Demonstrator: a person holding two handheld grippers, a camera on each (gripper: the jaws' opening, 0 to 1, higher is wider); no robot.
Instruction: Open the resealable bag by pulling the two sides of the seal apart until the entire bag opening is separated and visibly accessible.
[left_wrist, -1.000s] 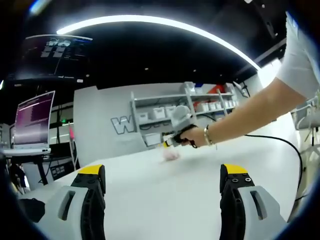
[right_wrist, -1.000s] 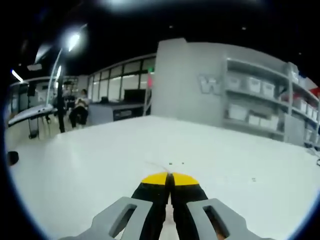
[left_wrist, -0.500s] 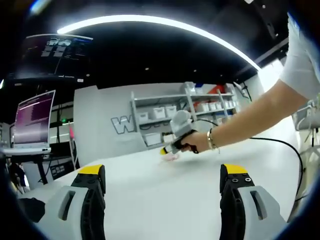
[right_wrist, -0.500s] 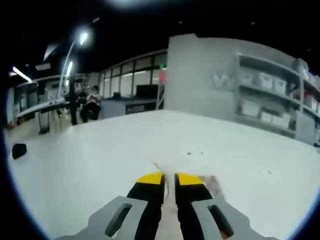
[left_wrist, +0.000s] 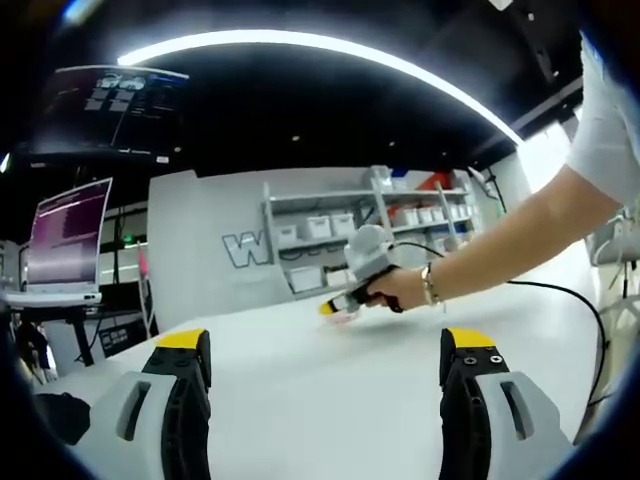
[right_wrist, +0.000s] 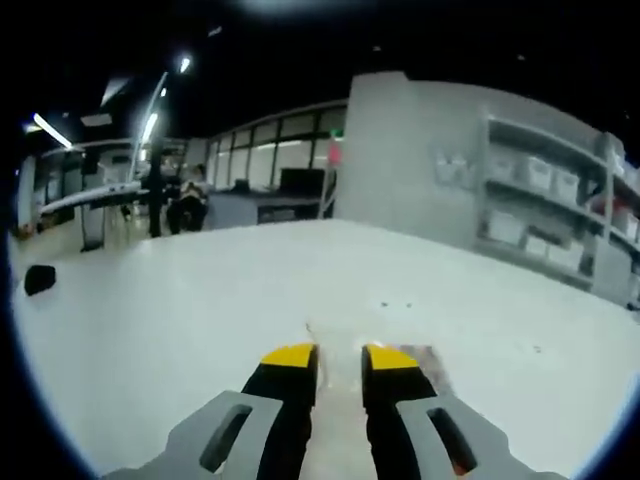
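The bag (right_wrist: 425, 362) lies on the table (right_wrist: 180, 330) (seemingly under the right gripper (right_wrist: 340, 357)), shelves (right_wrist: 545, 215) behind.

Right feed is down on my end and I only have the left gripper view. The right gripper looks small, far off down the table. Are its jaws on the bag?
Observer: In the right gripper view the right gripper sits low over the white table, jaws a narrow gap apart.
Operator: Bag in there?
Observer: A clear bag lies flat on the table beneath the tips. A pinkish patch of it shows beside the right-hand jaw.
Operator: Seal gripped?
Observer: Cannot tell. A thin pale edge pokes out just ahead of the tips, and the table shows through the gap.
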